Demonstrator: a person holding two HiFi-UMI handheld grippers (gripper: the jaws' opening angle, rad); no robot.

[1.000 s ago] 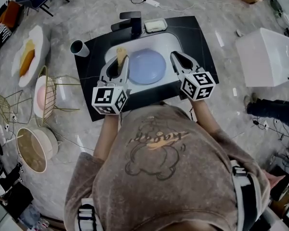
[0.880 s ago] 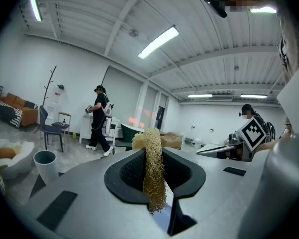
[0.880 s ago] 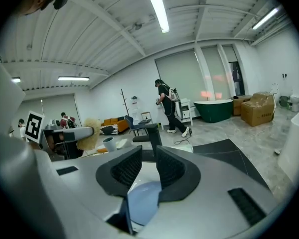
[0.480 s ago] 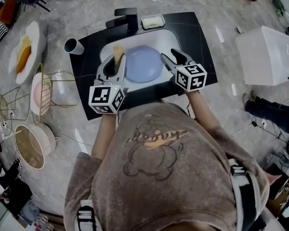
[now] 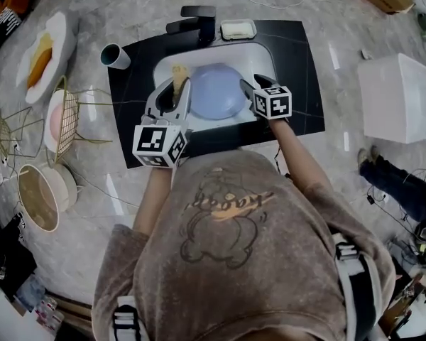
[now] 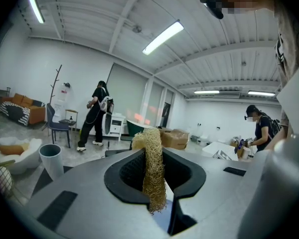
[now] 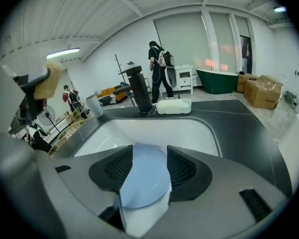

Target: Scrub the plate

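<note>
Head view showed me the pale blue plate lying in the white sink set into the black counter, with one gripper on each side of it. The left gripper sat at the plate's left edge. In the left gripper view its fingers were clenched on a tan fibrous scrubber, which stood upright in the pinch and poked out above the tips. The right gripper was at the plate's right edge. In the right gripper view its fingers stood wide apart, released, and the plate filled the gap between them. I could not see either pad pressing on it. Behind the sink stood a dark faucet, with a soap dish just beside it on the right. A grey cup rested on the counter's left corner, well apart from the plate.
</note>
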